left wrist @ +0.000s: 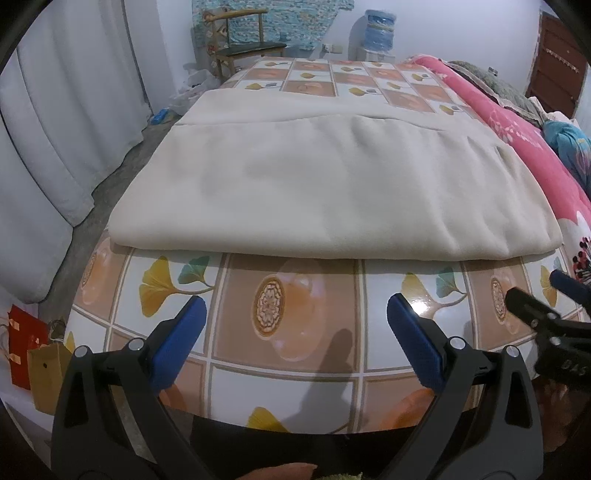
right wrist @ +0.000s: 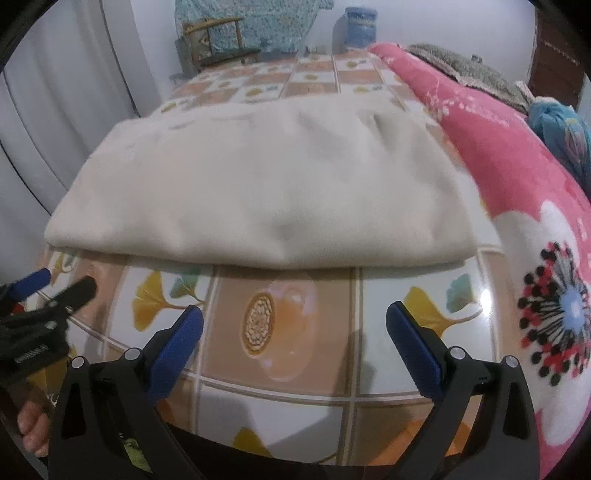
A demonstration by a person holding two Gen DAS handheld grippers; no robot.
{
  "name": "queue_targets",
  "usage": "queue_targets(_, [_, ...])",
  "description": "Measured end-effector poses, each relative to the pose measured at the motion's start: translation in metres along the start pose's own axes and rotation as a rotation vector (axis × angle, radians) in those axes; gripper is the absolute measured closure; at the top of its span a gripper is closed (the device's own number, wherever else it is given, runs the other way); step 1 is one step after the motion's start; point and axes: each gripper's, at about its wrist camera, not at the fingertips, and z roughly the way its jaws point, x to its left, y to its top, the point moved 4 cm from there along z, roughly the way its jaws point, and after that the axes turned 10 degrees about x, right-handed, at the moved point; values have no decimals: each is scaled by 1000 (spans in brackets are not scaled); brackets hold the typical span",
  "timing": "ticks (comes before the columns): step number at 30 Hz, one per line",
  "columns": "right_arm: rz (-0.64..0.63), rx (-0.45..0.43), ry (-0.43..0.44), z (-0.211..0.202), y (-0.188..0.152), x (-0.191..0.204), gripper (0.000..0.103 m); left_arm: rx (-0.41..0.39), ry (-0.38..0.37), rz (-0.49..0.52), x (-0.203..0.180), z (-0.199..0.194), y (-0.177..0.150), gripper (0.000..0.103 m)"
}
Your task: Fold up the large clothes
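From the left wrist camera, the left gripper (left wrist: pixel 295 314) hangs over the near edge of the table, its blue-padded fingers (left wrist: pixel 181 332) spread wide with nothing between them. The table wears a glossy tile-patterned oilcloth (left wrist: pixel 288 325) with ginkgo leaves and orange medallions. Just beyond the fingers, apart from them, lies the cream garment (left wrist: pixel 314 188), folded into a broad rectangle with its thick folded edge facing the gripper and a second layer showing along the far side. To the right of it, along the table's side, runs a pink floral blanket (left wrist: pixel 517 125). The right gripper (left wrist: pixel 532 299) pokes in at the right edge of the frame, low over the oilcloth. Farther back stand a wooden chair (left wrist: pixel 240 40) and a blue water jug (left wrist: pixel 380 29) against the wall; white curtains (left wrist: pixel 66 122) hang on the left, and a red paper bag (left wrist: pixel 22 343) sits on the floor.

From the right wrist camera, the picture is a little blurred. The right gripper (right wrist: pixel 295 317) also hovers over the oilcloth (right wrist: pixel 280 332), jaws wide apart and empty. The cream garment (right wrist: pixel 258 195) lies flat ahead, its near fold clear of the fingertips. The pink floral blanket (right wrist: pixel 517 177) bulges close on the right. At the left edge the left gripper (right wrist: pixel 59 286) shows, tips parted, with the person's fingers (right wrist: pixel 33 428) visible below it.
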Motion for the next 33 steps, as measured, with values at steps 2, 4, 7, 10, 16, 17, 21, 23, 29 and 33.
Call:
queue_targets(2, [-10, -19, -6, -7, 2, 2, 7, -4, 1, -5, 0, -2, 0, 8])
queue_targets(4, [-16, -28, -7, -10, 3, 5, 7, -6, 0, -7, 1, -3, 1, 8])
queue_targets(7, [-24, -24, -4, -11, 5, 8, 7, -7, 0, -13, 3, -4, 2, 8])
queue_targets(10, [-33, -22, -3, -10, 5, 12, 7, -7, -2, -19, 4, -4, 3, 8])
queue_targets(16, [-44, -23, -5, -11, 6, 17, 7, -1, -3, -27, 6, -3, 3, 8])
queue_targets(17, [-46, -25, -9, -11, 6, 17, 7, -1, -3, -29, 7, -2, 4, 8])
queue_targets(21, [-49, -23, -10, -11, 7, 18, 7, 3, -5, -34, 9, -1, 4, 8])
queue_targets(23, [-49, -21, -11, -11, 7, 19, 7, 4, -4, -38, 10, -1, 5, 8])
queue_targets(29, [-47, -21, -9, -10, 7, 19, 7, 10, -2, -43, 11, 1, 5, 8])
queue_targets(33, [-44, -22, -9, -10, 7, 17, 7, 9, -1, -43, 11, 1, 6, 8])
